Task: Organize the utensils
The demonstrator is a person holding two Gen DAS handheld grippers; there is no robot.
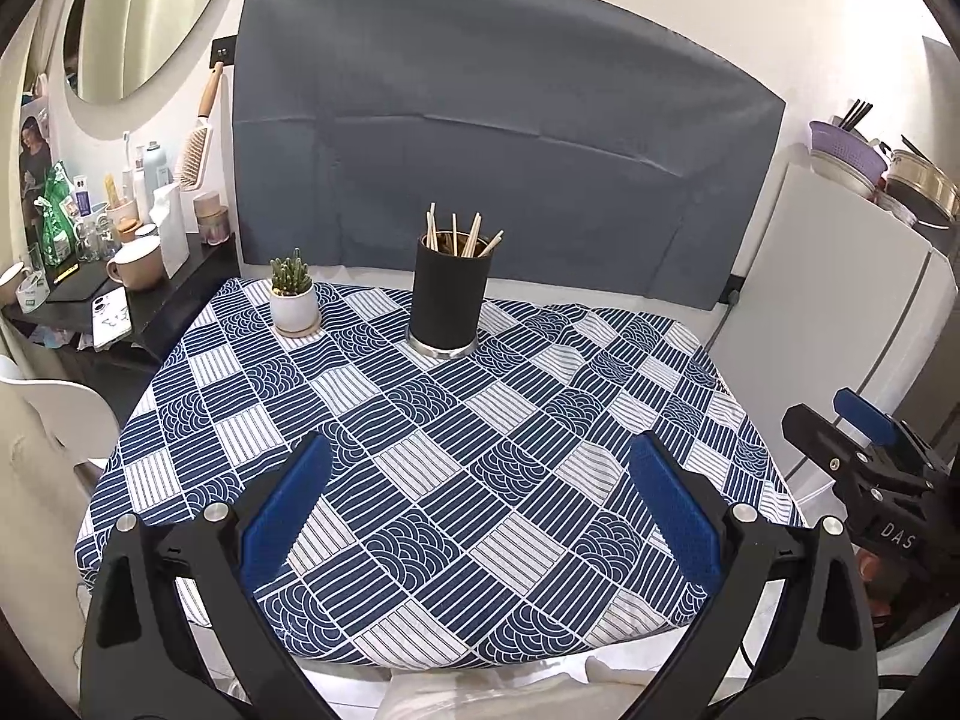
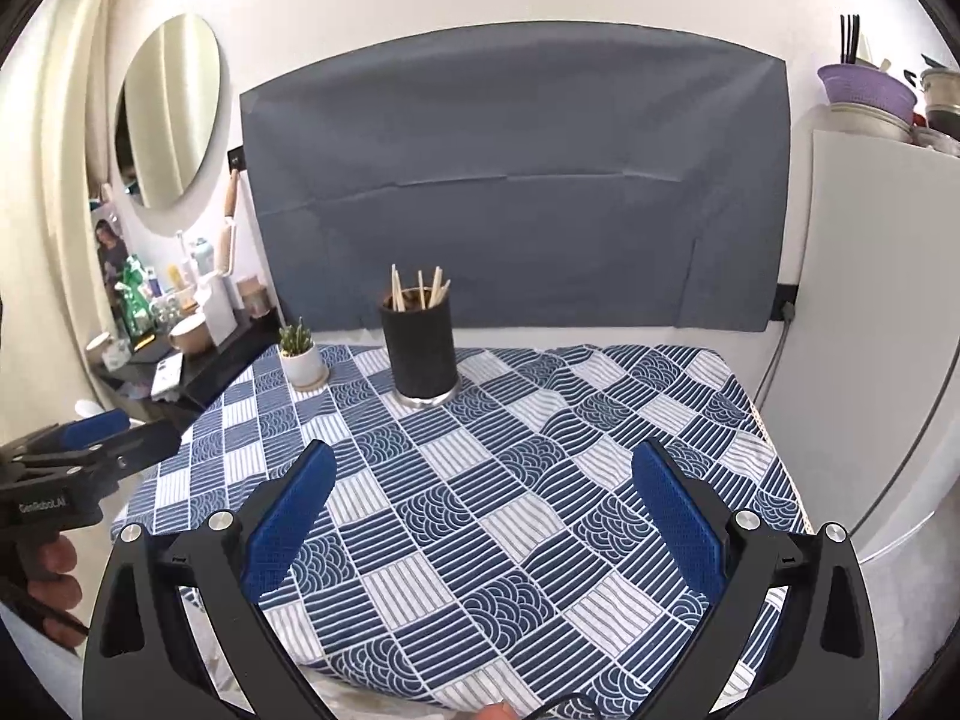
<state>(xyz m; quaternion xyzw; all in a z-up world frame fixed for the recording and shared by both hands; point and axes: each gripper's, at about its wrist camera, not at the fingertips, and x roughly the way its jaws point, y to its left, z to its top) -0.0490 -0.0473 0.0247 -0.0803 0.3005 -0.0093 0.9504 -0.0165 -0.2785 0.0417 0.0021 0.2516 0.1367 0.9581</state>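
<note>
A black cylindrical holder (image 1: 447, 297) stands upright at the far middle of the blue patterned tablecloth (image 1: 420, 450), with several wooden chopsticks (image 1: 462, 235) sticking out of it. It also shows in the right wrist view (image 2: 420, 354). My left gripper (image 1: 480, 456) is open and empty above the near half of the table. My right gripper (image 2: 486, 462) is open and empty too, held to the right of the left one. Each gripper shows at the edge of the other's view, the right one (image 1: 864, 432) and the left one (image 2: 102, 438).
A small cactus in a white pot (image 1: 293, 297) stands left of the holder. A dark side shelf (image 1: 120, 276) with mugs and bottles is at the far left. A white fridge (image 1: 840, 324) with bowls on top stands right. A grey cloth (image 1: 480, 138) covers the wall behind.
</note>
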